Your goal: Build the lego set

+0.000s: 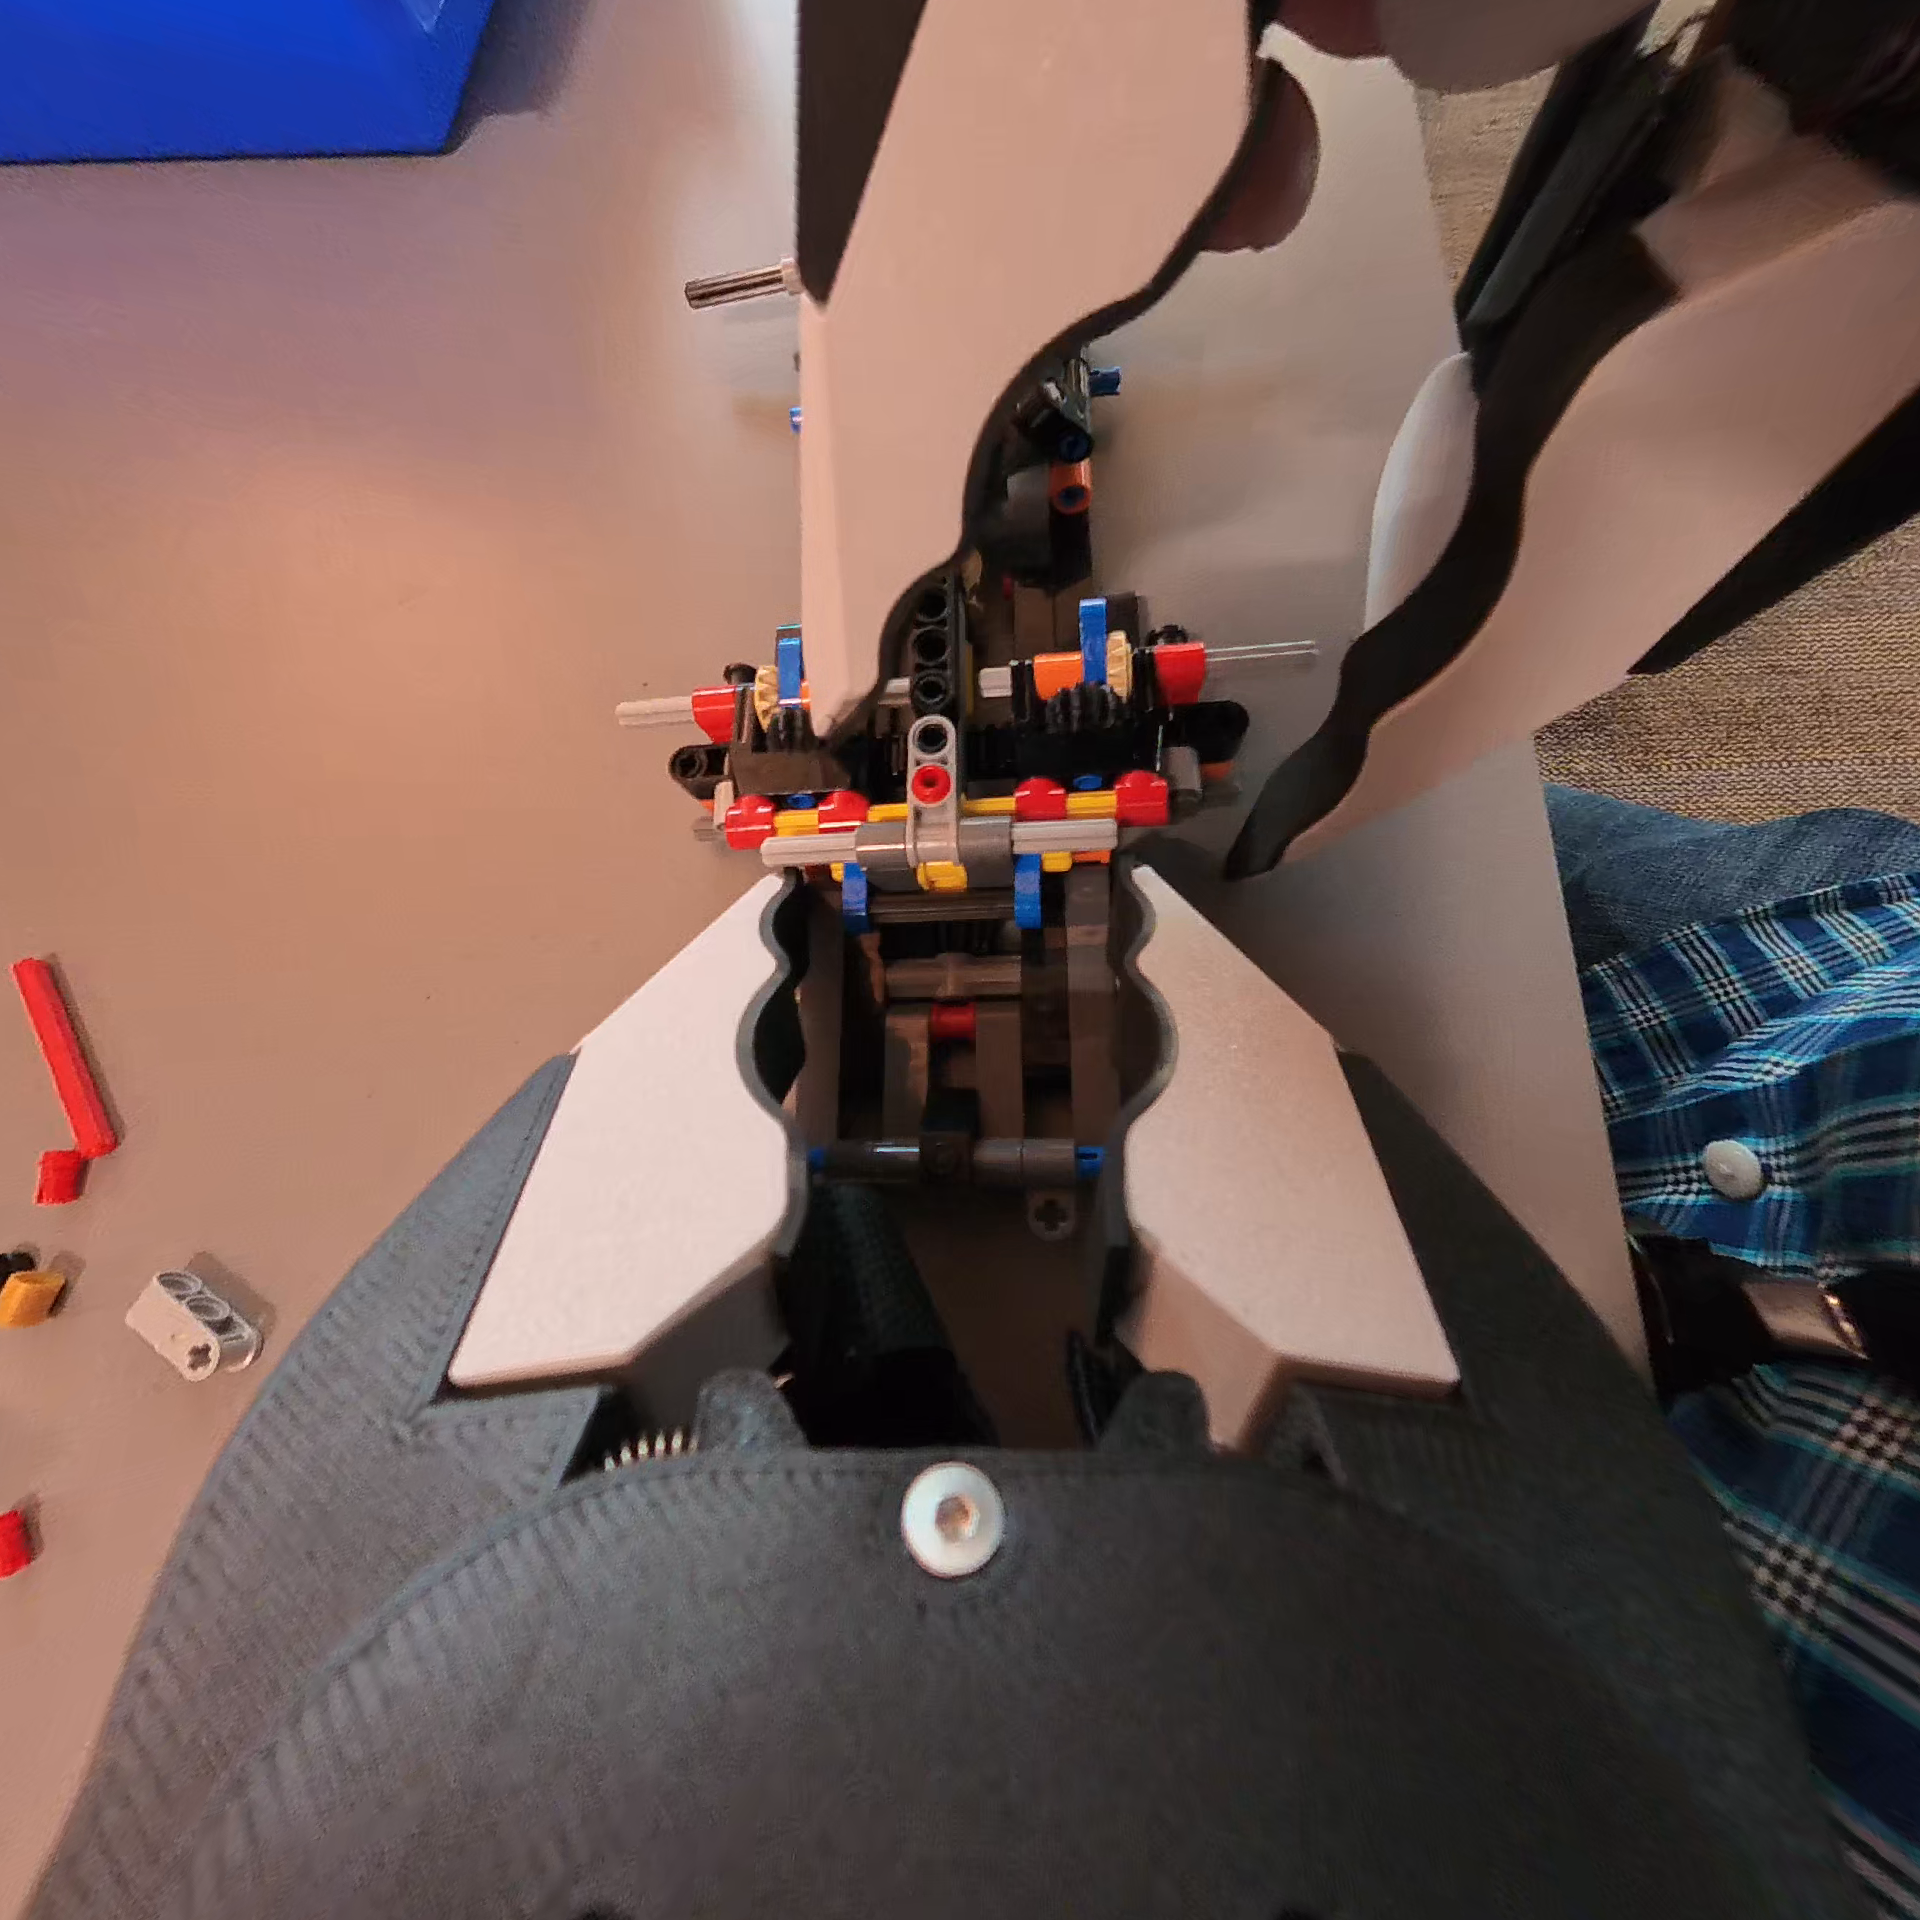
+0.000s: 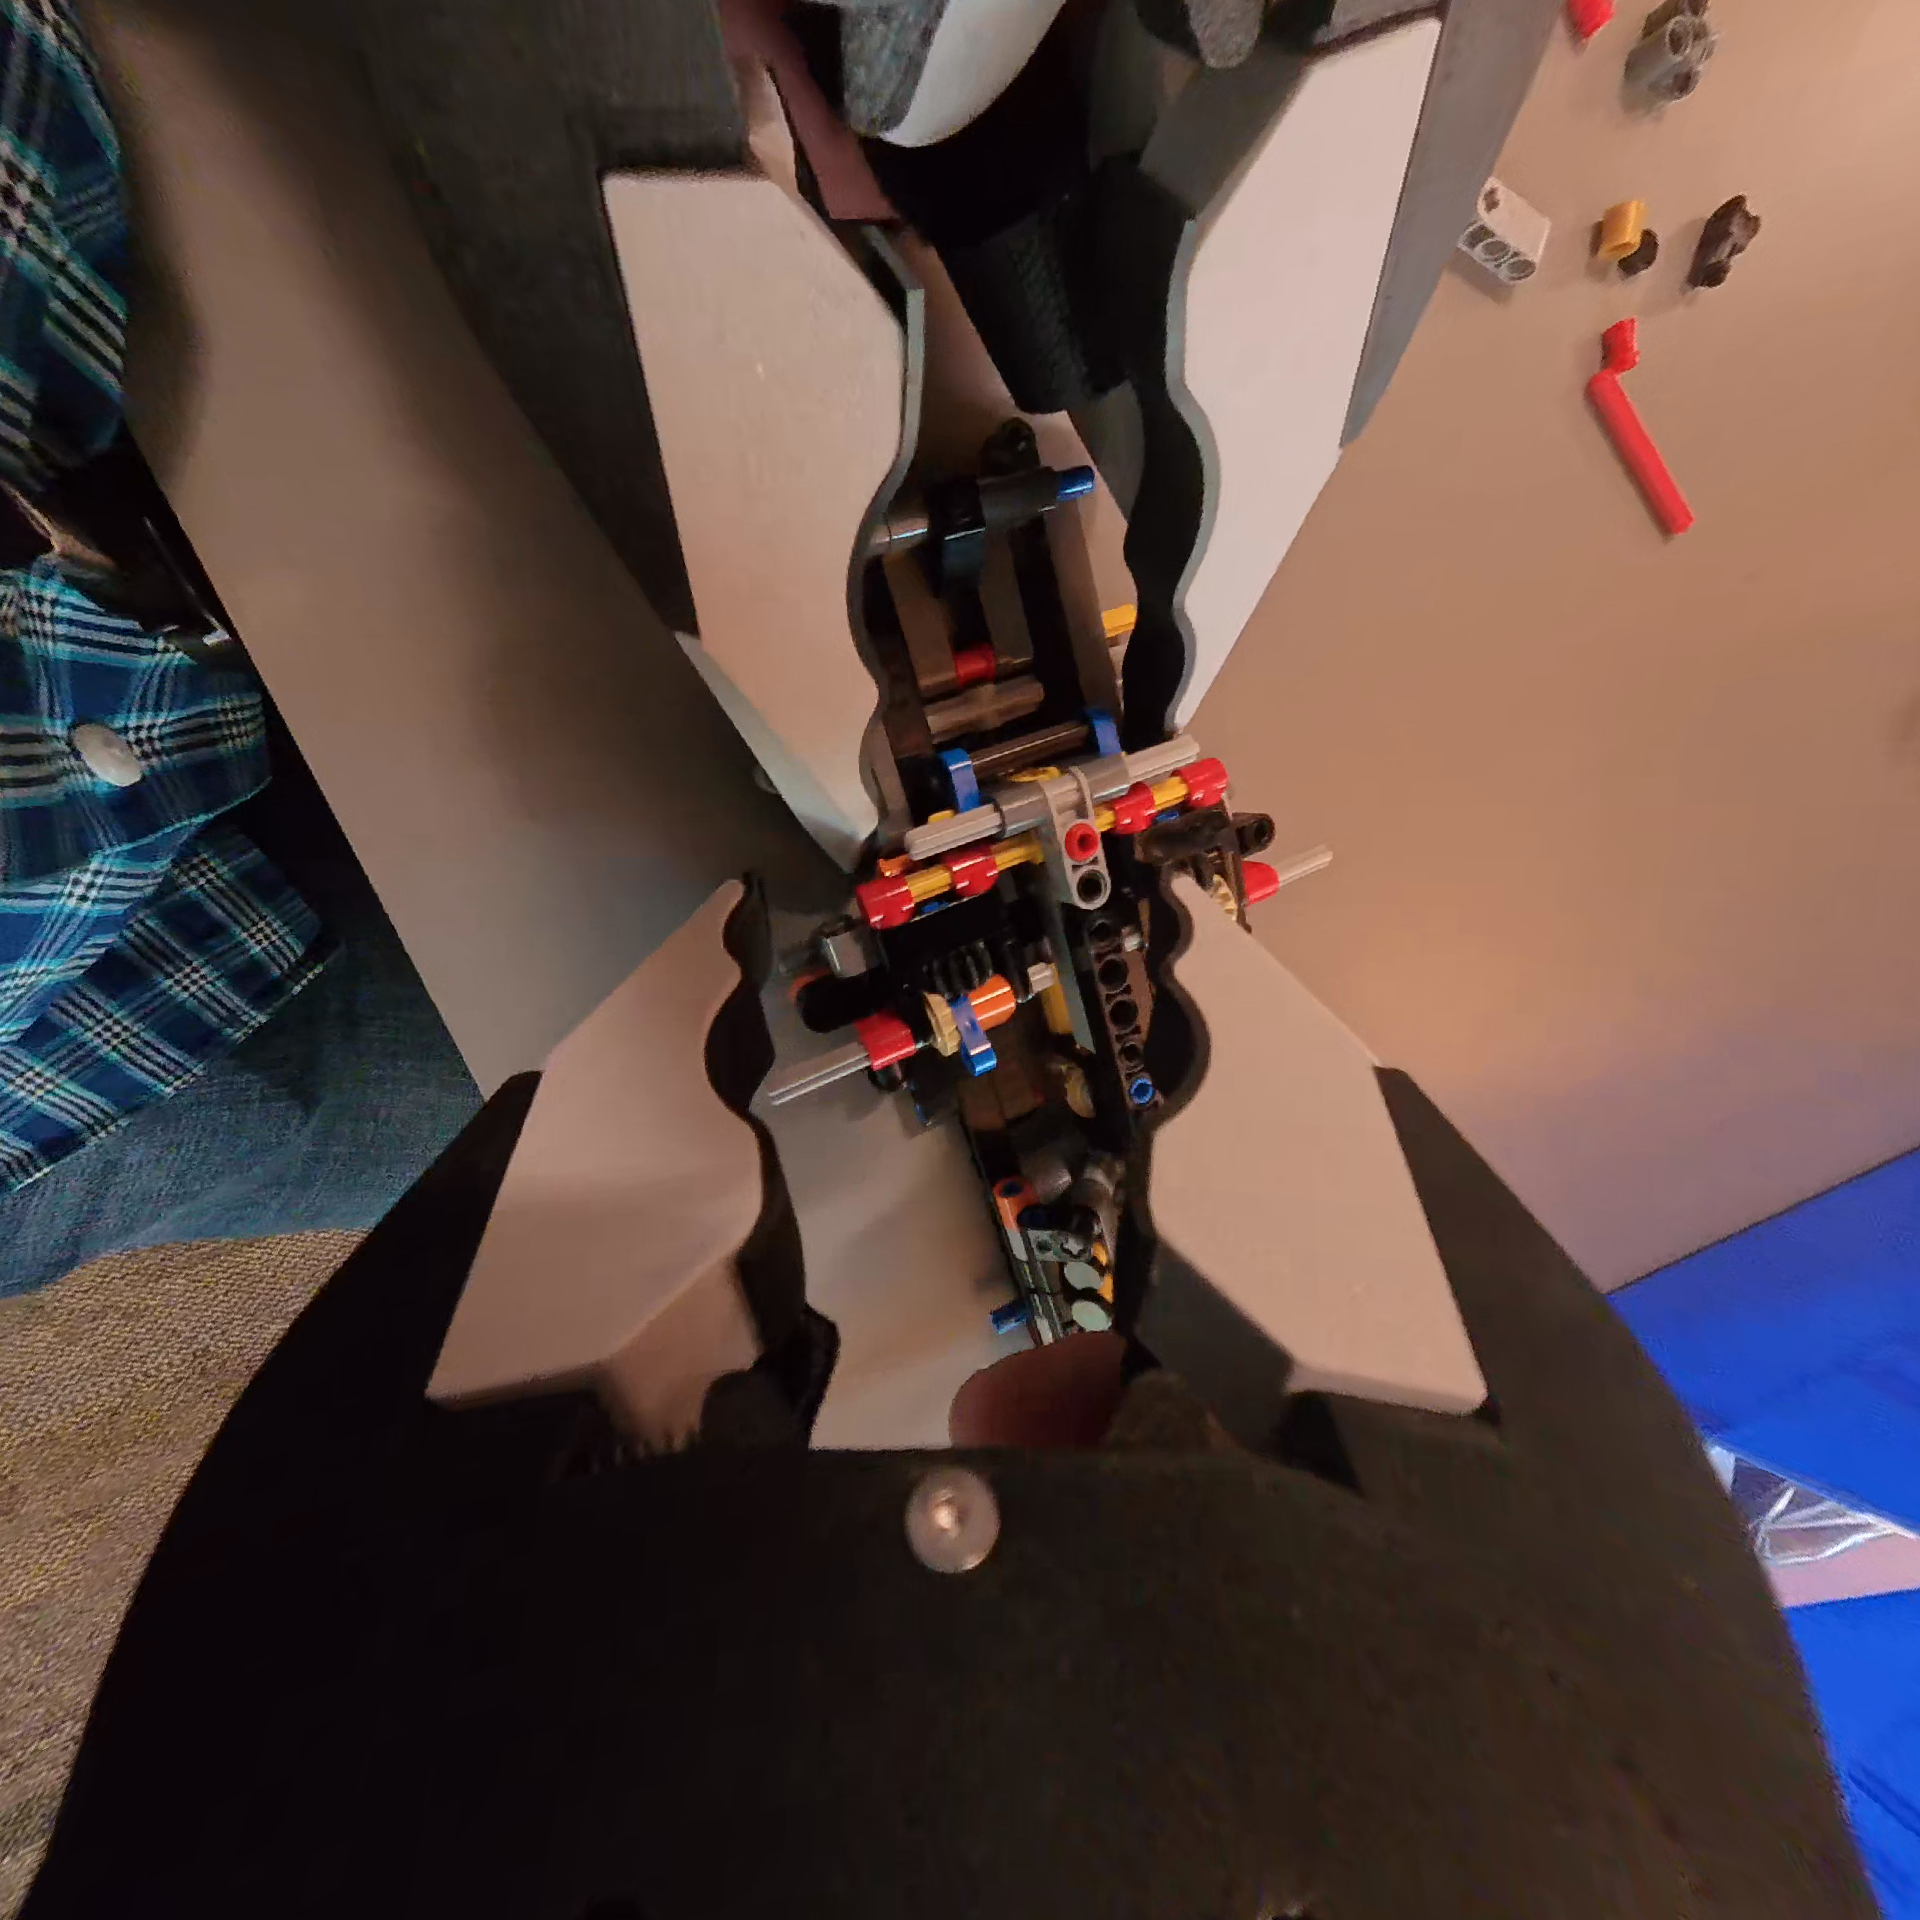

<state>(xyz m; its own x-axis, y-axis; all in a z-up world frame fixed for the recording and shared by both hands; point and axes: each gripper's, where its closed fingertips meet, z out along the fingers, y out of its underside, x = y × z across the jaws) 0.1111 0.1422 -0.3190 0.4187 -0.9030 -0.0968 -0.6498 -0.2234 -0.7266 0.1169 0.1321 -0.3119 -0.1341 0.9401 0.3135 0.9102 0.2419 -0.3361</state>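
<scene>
A Lego Technic assembly (image 1: 935,821) of black and grey beams with red bushes, yellow and grey axles and blue pins lies on the grey table (image 1: 364,623). My left gripper (image 1: 956,883) is shut on its dark grey frame end, a pad on each side. My right gripper (image 1: 1039,790) reaches in from the opposite side. In the right wrist view my right gripper (image 2: 964,899) closes around the black-beam end of the assembly (image 2: 1039,821), its pads against the sides. The left gripper (image 2: 1018,784) faces it from the top of that view.
Loose parts lie on the table: a red axle (image 1: 64,1055), a light grey connector (image 1: 192,1325), a yellow piece (image 1: 26,1288) and a grey pin (image 1: 738,283). A blue bin (image 1: 229,73) stands at the far corner. A person in a plaid shirt (image 1: 1766,1039) sits at the table edge. The tips of both grippers are at nearly the same place. Left tips and right tips are each some 15 centimeters from the red axle (image 1: 64,1055).
</scene>
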